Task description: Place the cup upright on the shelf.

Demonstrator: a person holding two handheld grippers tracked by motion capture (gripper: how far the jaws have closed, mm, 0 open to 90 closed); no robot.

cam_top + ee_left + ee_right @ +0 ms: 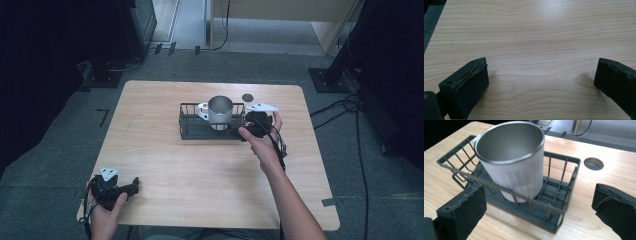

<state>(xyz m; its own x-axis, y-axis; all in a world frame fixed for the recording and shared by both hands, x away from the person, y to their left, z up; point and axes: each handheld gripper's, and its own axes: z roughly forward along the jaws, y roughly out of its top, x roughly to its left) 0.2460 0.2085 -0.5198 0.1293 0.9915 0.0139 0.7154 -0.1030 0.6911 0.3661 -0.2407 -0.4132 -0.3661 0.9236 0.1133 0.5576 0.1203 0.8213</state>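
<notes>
Left claw (134, 184): resting at the near left corner of the tabletop (165, 165), jaws spreading wide over bare wood, gripping nothing. Right claw (537, 212): hovering just beside the wire basket (560, 206), jaws gaping wide, holding nothing. Steel cup (511, 162): standing upright in the basket, farther back at mid-tabletop.

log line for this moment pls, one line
right gripper: open, at right end of wire basket | metal mug: upright in basket, not gripped | left gripper: open, idle over table near front left corner
</notes>
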